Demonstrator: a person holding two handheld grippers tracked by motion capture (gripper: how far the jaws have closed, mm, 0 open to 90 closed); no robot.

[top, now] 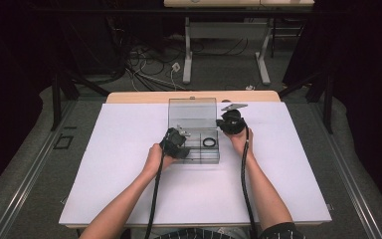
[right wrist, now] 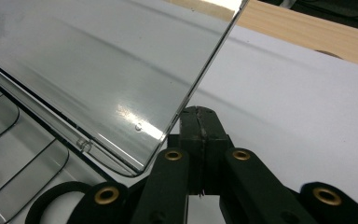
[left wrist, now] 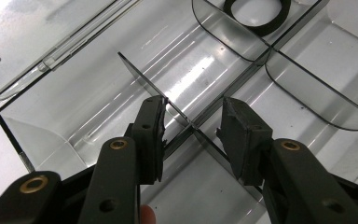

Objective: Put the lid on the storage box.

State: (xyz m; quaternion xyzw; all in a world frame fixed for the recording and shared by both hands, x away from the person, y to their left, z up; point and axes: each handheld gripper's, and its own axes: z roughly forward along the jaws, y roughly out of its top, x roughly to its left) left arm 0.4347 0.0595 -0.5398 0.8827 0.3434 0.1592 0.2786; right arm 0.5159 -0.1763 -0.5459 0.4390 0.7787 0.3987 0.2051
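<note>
**Smoky plastic organiser box worked with both grippers**

Smoky transparent plastic organiser box (top: 194, 142) sat at the far middle of the white table (top: 129, 189), its hinged lid (top: 192, 113) raised upright at the back. The left gripper (left wrist: 193, 126) reached into the box with its jaws apart, straddling a thin clear divider wall (left wrist: 144, 79) without pressing on it. The right gripper (right wrist: 199, 122) had its jaws pressed together, empty, just beside the lid's edge. A black rubber ring (top: 209, 143) lay in a right-hand compartment.
</note>
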